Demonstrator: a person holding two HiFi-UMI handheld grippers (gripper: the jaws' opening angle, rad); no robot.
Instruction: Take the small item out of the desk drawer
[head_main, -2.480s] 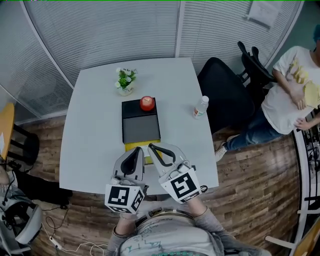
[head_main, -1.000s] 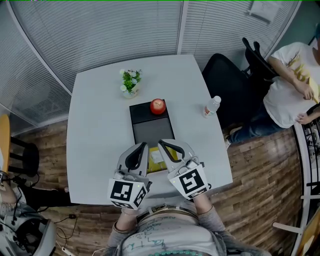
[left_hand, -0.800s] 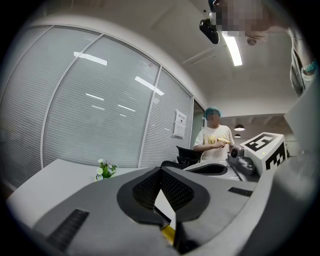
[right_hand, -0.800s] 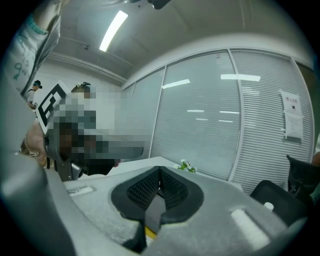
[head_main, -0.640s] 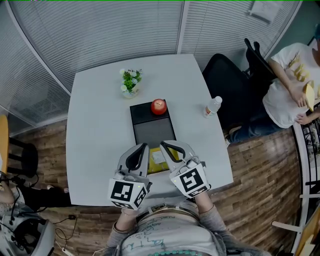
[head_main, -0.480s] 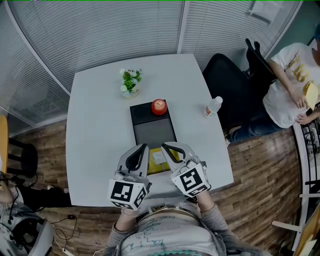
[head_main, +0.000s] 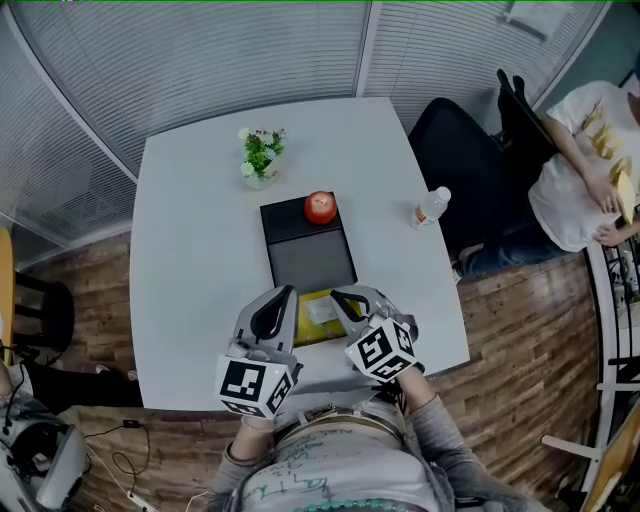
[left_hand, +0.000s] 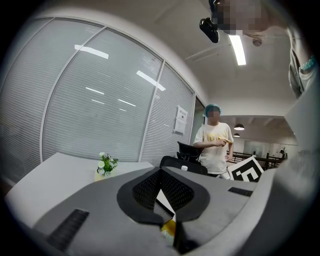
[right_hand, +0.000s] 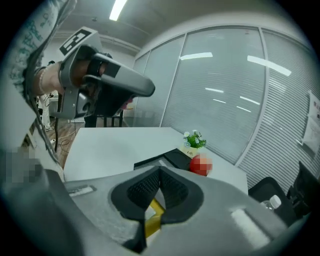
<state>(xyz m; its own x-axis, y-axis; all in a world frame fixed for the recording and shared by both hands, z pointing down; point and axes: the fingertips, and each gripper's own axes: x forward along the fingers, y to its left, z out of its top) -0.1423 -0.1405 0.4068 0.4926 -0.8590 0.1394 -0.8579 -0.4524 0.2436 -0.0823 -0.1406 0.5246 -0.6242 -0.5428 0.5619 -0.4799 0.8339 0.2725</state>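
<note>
1. One white table (head_main: 190, 260) carries everything and runs out ahead of both tools.
2. One person (head_main: 580, 170) is far off to the right gripper's outer side, well apart from the table.
3. One black chair (head_main: 455, 170) stands between that person and the table.
4. One black desk unit (head_main: 305, 255) lies flat just past the tips of both tools, its long axis running away from them.
5. Two grippers sit side by side at the near edge. The left gripper (head_main: 285, 292) has its jaws pressed together on nothing. The right gripper (head_main: 340, 295) is likewise closed and empty, tilted downward.
6. One yellow drawer (head_main: 300, 328) stands pulled out of the unit toward the tools, lying between and beneath their fingers.
7. One potted plant (head_main: 260, 155) stands far beyond the left gripper's tips.
8. One red apple (head_main: 320, 207) rests on the unit's far end, straight ahead of both tools.
9. One bottle (head_main: 430, 207) stands ahead of the right gripper, off to its outer side.
10. One small item (head_main: 322, 311), pale and flat, lies in the open drawer between the two tools, just beside the right gripper's tips on their inner side. It is too small to tell which way its long axis runs.
</note>
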